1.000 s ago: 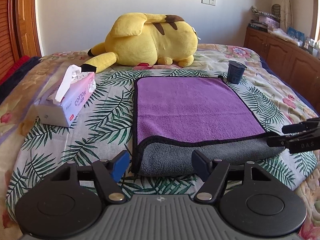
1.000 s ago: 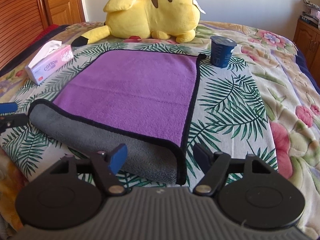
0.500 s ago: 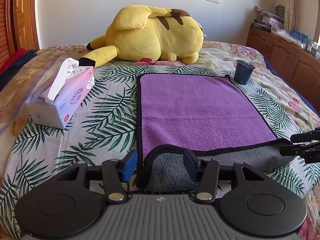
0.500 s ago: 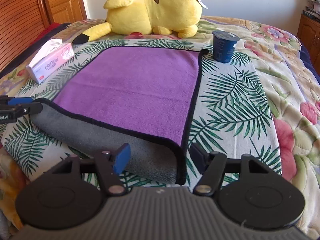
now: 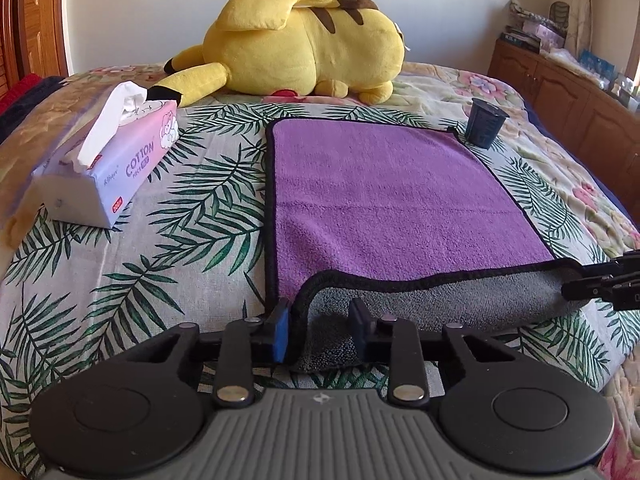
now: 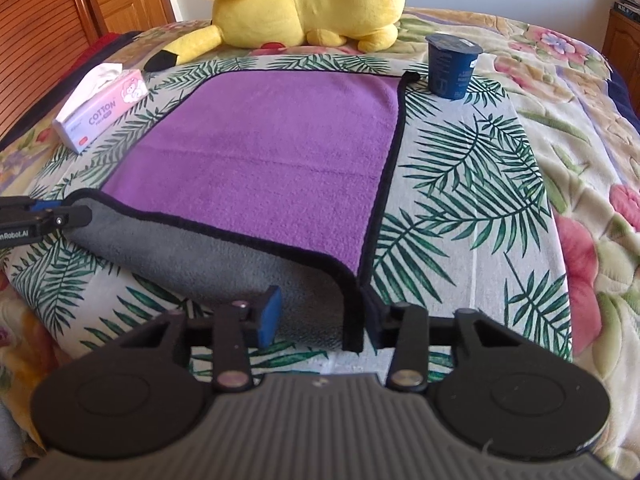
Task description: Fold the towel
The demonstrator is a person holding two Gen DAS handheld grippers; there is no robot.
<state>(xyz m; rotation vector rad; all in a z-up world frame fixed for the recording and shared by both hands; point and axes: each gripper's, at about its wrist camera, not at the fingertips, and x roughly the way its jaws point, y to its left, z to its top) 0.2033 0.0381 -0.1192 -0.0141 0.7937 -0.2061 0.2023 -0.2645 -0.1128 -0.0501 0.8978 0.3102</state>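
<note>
grey underside: near edge of towel (image 5: 384, 208) turned up and back, grey face showing in a band along 6 o'clock, black trim on top of the roll
left gripper (image 5: 320, 330): lowest in left view, at 6 o'clock; jaws part-way in, a narrow gap, around the towel's near-left corner; blue pad (image 5: 281, 334) on the left finger sits just outside the black trim, other finger on the grey fold; firm grip or not, cannot tell
right gripper (image 6: 322, 318): 6 o'clock in right view; jaws part-way in, straddling the near-right corner; blue pad (image 6: 269, 316) on the grey face, other finger just outside the black edge; pinch not confirmed
cross views: right gripper tip shows at 3 o'clock of left view at the end of the grey roll; left gripper tip at 9 o'clock of right view, touching the other end
towel: purple face up, flat on bedspread (image 5: 192, 220), centre of both views; far edge lies flat
bedspread: palm-leaf print, floral quilt under it
tissue box (image 5: 108, 172): pink and white, 10 o'clock in left view, apart from the towel, a tissue sticking up
cup (image 6: 452, 66): dark blue, lid on, upright, just beside the towel's far-right corner, 1 o'clock
plush toy (image 5: 304, 40): yellow, lying on its side at 12 o'clock, beyond the towel
cabinet (image 5: 560, 84): wooden, 2 o'clock, clutter on top
</note>
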